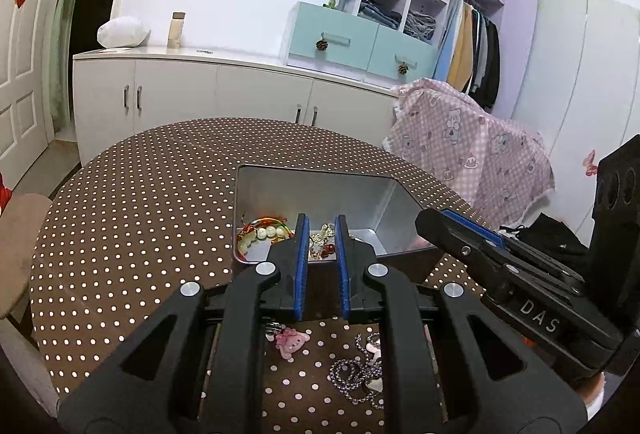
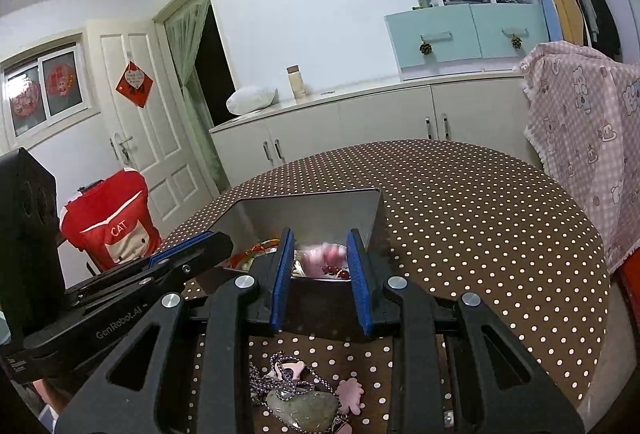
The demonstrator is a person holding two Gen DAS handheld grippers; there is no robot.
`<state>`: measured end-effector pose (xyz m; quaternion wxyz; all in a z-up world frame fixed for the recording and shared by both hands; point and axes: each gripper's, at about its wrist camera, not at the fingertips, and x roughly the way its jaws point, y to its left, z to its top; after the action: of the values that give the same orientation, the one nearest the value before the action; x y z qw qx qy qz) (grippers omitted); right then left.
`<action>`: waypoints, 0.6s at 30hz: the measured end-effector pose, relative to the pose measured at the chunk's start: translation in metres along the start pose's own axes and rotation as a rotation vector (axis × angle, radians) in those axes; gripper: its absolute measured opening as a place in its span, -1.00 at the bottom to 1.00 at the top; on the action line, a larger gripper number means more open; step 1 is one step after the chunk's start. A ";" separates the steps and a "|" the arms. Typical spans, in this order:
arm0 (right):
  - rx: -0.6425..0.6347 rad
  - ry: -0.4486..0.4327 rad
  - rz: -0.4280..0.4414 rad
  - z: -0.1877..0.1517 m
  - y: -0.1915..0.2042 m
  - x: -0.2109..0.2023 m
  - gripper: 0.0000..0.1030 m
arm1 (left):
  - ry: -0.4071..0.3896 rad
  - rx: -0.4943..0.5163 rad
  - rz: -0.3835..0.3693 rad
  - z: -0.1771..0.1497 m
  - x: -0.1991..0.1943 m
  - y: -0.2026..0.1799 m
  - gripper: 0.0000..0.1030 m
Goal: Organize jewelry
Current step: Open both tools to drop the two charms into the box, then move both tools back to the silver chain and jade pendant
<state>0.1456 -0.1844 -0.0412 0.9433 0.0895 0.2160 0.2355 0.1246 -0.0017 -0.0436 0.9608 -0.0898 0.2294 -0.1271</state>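
A round surface (image 1: 132,194) under a brown cloth with white dots carries everything, and an open metal tin (image 1: 316,190) sits toward its near middle, its long axis running side to side across both views. Inside the tin lie a pale bead bracelet (image 1: 260,236), a red and orange bangle (image 1: 268,223), small red beads and something pink that is blurred in the right wrist view. Loose jewelry waits on the near edge of the surface, below both tools: a pink charm (image 1: 290,341) and a purple-grey chain (image 1: 352,374) under the left one, and a grey heart-shaped stone pendant (image 2: 304,410) on a chain with pink flower pieces under the right one. The left hand-held gripper (image 1: 322,234) has its jaws narrow, nearly together, with nothing between them. The right hand-held gripper (image 2: 320,254) stands a little wider, also with nothing gripped. Both point forward over the tin, so the remaining pieces lie behind and beneath the fingertips; my judgement is that either must draw back and dip, and the right sits nearer the pendant. Readable writing: "DAS" on the right tool, "GenRobot.AI" on the left, and "CAT" on a red cushion (image 2: 116,226) at the far left.
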 end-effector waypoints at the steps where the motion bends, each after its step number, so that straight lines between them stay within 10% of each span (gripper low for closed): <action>1: -0.001 0.000 -0.001 0.001 -0.002 0.001 -0.45 | 0.001 0.004 0.004 0.001 0.001 -0.001 -0.73; 9: 0.017 -0.009 -0.017 0.001 -0.008 -0.003 -0.01 | -0.011 0.032 0.040 0.001 0.001 -0.009 -0.32; 18: 0.085 -0.002 -0.004 0.003 -0.021 -0.002 0.00 | -0.019 0.045 0.042 -0.002 -0.001 -0.010 -0.16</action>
<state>0.1537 -0.2041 -0.0431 0.9395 0.1292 0.2249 0.2239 0.1208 -0.0112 -0.0422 0.9672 -0.0648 0.2190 -0.1113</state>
